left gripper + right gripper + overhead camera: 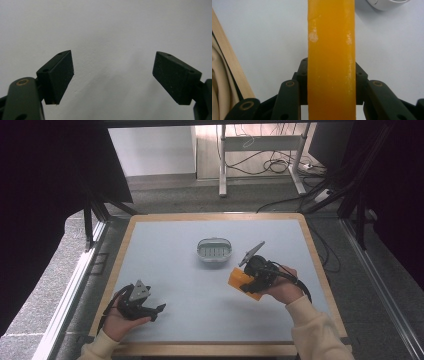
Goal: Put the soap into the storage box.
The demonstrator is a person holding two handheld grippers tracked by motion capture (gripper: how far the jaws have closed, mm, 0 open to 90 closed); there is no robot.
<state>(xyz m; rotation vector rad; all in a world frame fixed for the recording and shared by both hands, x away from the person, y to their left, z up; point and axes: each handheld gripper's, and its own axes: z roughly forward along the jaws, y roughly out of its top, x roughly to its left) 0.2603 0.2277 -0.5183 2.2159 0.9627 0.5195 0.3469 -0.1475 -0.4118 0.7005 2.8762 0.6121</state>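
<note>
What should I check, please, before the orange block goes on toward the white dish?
1. Right gripper shut on the orange block: ok.
2. Block sits centred between the jaws: ok.
3. White dish stands free on the table: ok.
4. Left gripper open, nothing between its jaws: ok.
5. Left gripper off the path, near the table's front edge: ok.
6. Dish is empty: cannot tell.

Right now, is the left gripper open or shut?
Open. The left gripper shows its two black jaws standing wide apart, with bare table between them.
</note>
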